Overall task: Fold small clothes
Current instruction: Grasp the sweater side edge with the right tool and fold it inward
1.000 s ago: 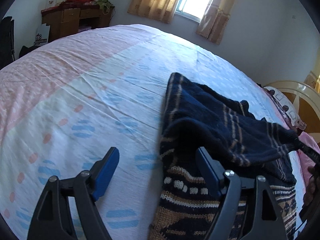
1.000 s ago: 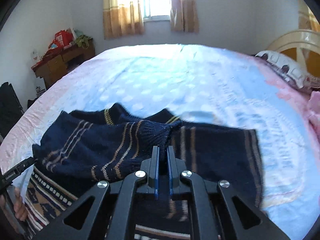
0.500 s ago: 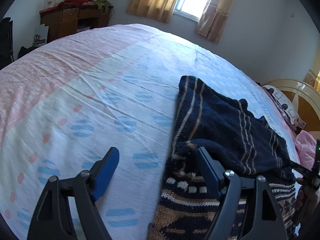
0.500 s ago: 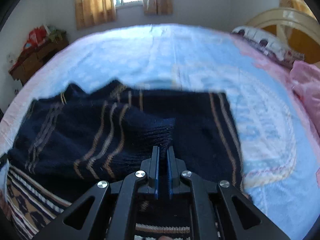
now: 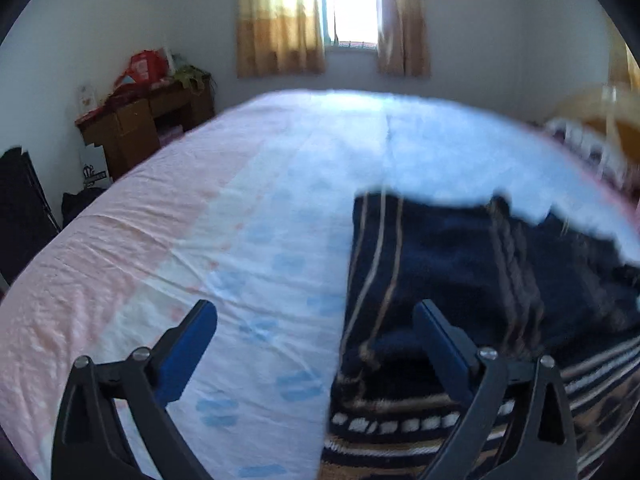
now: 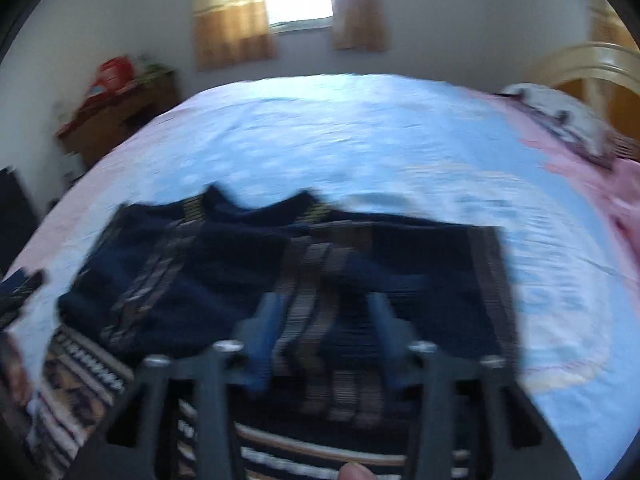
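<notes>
A dark navy knitted sweater (image 5: 472, 264) with tan stripes and a patterned hem lies on the bed, its sleeves folded in over the body; it also shows in the right wrist view (image 6: 248, 264). My left gripper (image 5: 316, 332) is open and empty at the sweater's left edge, its right finger over the knit and its left finger over the sheet. My right gripper (image 6: 324, 320) is open just above the middle of the sweater, holding nothing. The right wrist view is blurred by motion.
The bed sheet (image 5: 240, 208) is pink and pale blue with small patches. A wooden desk (image 5: 144, 120) with red bags stands at the far left by the wall. A pillow (image 6: 560, 116) and cream headboard (image 6: 592, 64) are at the right. A curtained window (image 5: 348, 4) is behind.
My right gripper has opened and let go of the sleeve, which now lies on the sweater. Both cameras have swung, and the left view now faces the window.
</notes>
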### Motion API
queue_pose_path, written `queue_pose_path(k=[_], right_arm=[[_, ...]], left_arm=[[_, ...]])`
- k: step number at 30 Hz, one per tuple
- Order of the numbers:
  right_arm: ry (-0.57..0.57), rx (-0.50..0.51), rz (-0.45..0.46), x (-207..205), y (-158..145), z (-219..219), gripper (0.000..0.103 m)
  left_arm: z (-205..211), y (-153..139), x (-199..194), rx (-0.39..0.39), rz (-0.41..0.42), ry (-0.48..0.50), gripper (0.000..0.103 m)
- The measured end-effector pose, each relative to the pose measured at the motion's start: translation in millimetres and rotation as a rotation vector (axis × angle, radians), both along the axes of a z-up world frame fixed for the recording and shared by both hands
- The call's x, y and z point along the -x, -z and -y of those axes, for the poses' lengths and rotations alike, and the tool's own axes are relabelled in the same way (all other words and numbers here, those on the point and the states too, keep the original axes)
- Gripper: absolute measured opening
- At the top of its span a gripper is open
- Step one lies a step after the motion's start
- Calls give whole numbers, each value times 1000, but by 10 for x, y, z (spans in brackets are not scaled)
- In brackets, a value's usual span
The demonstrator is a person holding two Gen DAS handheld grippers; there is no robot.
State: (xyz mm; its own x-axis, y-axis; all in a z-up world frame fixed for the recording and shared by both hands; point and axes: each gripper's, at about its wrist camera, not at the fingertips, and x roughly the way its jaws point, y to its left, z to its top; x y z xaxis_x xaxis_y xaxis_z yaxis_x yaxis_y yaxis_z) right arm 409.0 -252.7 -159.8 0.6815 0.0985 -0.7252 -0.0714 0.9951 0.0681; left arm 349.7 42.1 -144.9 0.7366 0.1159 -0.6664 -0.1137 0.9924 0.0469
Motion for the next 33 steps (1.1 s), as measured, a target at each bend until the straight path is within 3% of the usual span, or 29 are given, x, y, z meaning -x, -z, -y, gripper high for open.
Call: queue_pose_path(k=[4, 7, 17, 20, 24, 29, 31, 33], right_arm=[[-22, 32, -104, -81, 289, -128, 53], [-24, 39, -106, -3, 366, -70, 48], [-31, 103, -128, 244, 384, -90, 48], [-41, 158, -54, 365, 289, -141, 48], [-4, 71, 14, 298, 92, -31, 48], [62, 35, -41, -15, 158, 118, 48], [105, 67, -92, -76, 303, 189, 40], [101, 75, -79, 4, 346, 258, 40]], left_arm=[[-55, 235, -86, 3, -126, -15, 102], [-66, 243, -71, -1, -129, -12, 103], [-8, 316, -4, -37, -154, 10, 103], [12, 329, -4, -42, -161, 14, 103], [42, 343, -6, -54, -168, 16, 103], [22, 358, -22, -38, -173, 18, 103], [10, 363, -30, -30, -176, 20, 103], [5, 368, -31, -24, -178, 22, 103]])
